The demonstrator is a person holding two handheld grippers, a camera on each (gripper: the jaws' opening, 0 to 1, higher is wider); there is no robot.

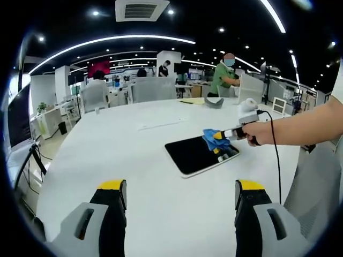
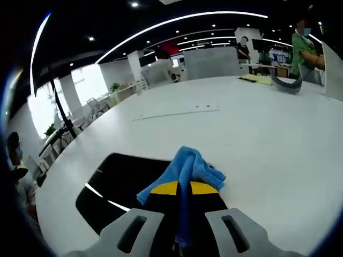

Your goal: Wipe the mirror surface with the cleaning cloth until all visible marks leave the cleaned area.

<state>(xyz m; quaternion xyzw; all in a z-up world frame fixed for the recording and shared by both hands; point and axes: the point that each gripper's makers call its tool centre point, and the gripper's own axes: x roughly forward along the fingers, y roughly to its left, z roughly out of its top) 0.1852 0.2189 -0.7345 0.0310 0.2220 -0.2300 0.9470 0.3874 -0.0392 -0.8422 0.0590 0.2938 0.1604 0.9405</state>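
While the right gripper (image 2: 184,188) clamps its fingers on the blue cleaning cloth (image 2: 186,168), the cloth rests on the dark mirror (image 1: 194,154). On the white tabletop (image 1: 107,144), the left gripper (image 1: 179,194) hovers nearer, fingers apart.

A wide white desk (image 1: 134,160) carries a grey curved object (image 1: 214,101) and yellow paper (image 1: 194,100) at its far edge. Beyond it stands a person in green (image 1: 224,76).
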